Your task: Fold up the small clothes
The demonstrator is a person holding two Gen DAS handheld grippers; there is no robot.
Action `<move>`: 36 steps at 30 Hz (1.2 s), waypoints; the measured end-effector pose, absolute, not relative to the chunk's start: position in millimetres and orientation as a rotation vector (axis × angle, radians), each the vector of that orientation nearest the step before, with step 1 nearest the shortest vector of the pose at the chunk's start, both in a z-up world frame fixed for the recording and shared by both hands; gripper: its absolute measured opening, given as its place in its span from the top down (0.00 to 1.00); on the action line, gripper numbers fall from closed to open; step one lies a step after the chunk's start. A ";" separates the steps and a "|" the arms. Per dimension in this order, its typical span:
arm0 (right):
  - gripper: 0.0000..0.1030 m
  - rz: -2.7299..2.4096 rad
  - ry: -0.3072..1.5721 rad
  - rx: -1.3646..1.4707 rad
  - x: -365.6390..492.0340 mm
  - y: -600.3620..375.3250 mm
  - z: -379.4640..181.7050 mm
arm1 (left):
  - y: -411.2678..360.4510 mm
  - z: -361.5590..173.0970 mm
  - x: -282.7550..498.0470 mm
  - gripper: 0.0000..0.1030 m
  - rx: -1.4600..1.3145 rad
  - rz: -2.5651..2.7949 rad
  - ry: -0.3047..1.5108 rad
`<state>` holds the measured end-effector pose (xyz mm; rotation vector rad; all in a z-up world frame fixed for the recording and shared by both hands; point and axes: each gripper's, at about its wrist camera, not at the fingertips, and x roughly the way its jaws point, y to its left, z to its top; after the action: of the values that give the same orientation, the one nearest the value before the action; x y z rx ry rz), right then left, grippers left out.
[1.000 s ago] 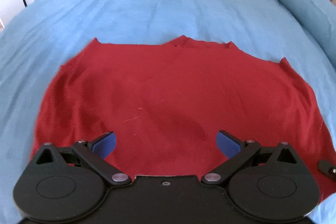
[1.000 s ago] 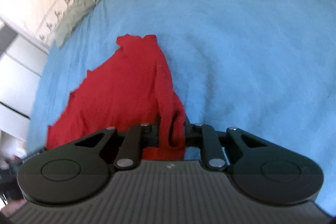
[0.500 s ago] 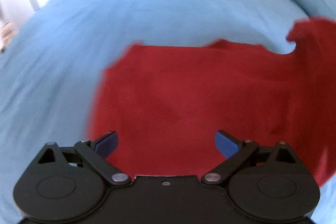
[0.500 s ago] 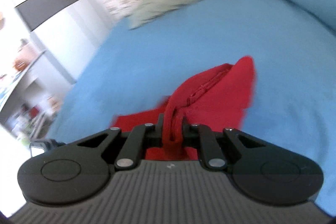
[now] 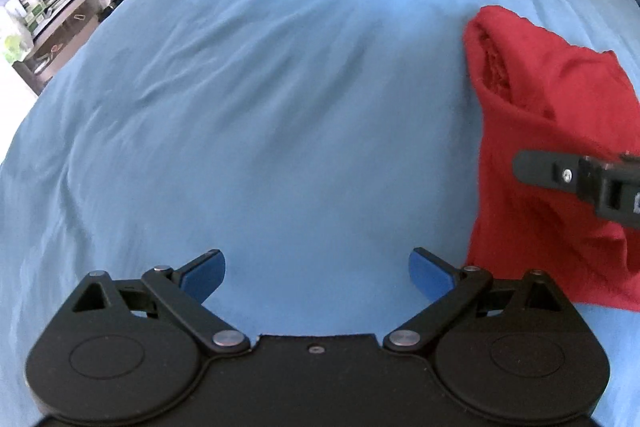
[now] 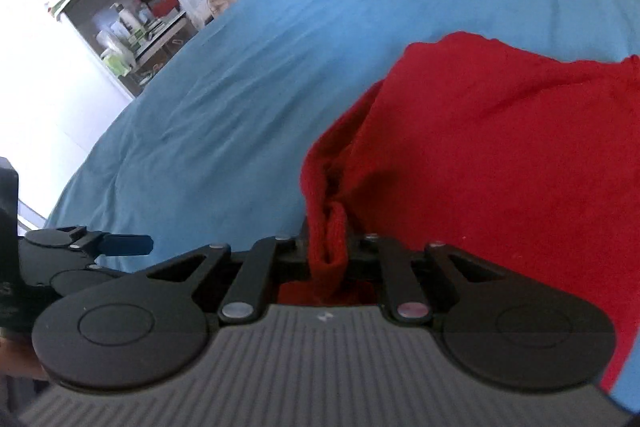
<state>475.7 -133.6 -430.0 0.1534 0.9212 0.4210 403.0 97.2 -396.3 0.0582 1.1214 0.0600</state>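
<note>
Right hand-held gripper [image 6: 326, 247]: you're pinching red knit cloth garment [image 6: 500, 163] w/ it; left hand-held gripper [image 5: 316, 273] is gaping wide over blue bed cover [image 5: 260, 107].

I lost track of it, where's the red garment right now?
The red garment lies bunched on the blue bedspread, right of the left gripper, pinched by the right gripper.

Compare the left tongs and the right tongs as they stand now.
The left tongs are spread wide and hold nothing; the right tongs are shut on a bunched edge of the red garment. The left ones hover over bare blue bedspread. Both have black frames.
</note>
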 end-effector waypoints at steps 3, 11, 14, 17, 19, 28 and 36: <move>0.22 0.453 0.878 0.162 475.6 -136.2 -415.0 | 100.4 -387.6 399.1 0.03 0.028 0.043 1.109; 0.05 0.212 0.739 0.170 407.1 -213.8 -359.4 | 88.5 -345.6 394.4 0.03 -0.183 -0.156 1.073; 0.05 0.130 0.784 0.044 377.7 -222.0 -370.4 | 65.7 -340.7 396.2 0.03 -0.202 -0.246 1.073; 0.06 0.095 0.838 -0.072 359.1 -215.2 -392.8 | 39.3 -341.7 400.5 0.06 -0.167 -0.298 1.061; 0.07 0.082 0.858 -0.092 351.0 -211.4 -408.6 | 28.3 -348.0 408.5 0.13 -0.181 -0.311 1.068; 0.08 0.009 0.887 -0.061 350.3 -192.6 -443.4 | 29.8 -372.5 443.0 0.83 -0.326 -0.299 1.150; 0.08 -0.019 0.875 -0.043 350.8 -189.5 -448.4 | 36.7 -332.2 439.3 0.86 -0.400 -0.338 1.056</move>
<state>350.8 -189.5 -448.4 -0.0434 0.8753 -0.0191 439.3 36.7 -332.2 -0.4004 1.0555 -0.3375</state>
